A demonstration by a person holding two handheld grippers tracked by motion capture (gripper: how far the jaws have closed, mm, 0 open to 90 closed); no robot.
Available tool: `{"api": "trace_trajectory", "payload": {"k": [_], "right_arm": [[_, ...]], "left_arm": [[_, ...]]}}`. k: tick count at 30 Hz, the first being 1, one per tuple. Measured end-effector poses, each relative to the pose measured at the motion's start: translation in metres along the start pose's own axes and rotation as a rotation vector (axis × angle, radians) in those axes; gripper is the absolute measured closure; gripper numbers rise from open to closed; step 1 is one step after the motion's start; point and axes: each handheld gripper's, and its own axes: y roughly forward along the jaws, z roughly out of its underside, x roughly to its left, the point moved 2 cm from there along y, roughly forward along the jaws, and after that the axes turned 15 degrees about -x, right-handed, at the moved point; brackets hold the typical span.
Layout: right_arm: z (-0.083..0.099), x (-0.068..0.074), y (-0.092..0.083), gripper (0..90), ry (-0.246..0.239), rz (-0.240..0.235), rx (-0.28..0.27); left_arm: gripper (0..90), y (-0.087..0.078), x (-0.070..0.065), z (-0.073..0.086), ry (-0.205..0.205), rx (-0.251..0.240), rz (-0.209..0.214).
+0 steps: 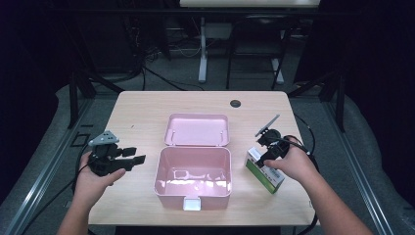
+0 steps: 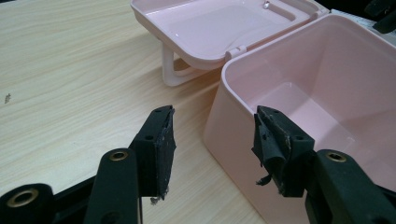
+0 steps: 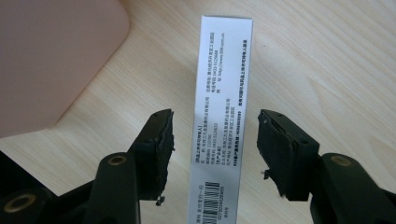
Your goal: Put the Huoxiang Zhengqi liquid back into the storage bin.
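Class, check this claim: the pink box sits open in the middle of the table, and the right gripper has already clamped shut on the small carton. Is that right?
Not quite. The pink box is open, but the right gripper is open too: the right gripper view shows gaps between its pads and the small carton.

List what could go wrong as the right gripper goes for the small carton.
1. The right gripper straddles the carton with open jaws and gaps on both sides; closing off-centre could twist or push it along the table.
2. The carton lies near the table's right edge, so a nudge may send it off.
3. The pink box sits close by; a carried carton could clip its rim.
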Motion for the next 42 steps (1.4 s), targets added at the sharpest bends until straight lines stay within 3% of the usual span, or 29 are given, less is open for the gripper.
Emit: {"api": "trace_trajectory", "payload": {"k": [42], "right_arm": [[0.011, -0.005, 0.039, 45.3, 0.001, -0.013, 0.142]], "left_arm": [[49.2, 0.001, 0.003, 0.002, -0.003, 0.002, -0.01]]}}
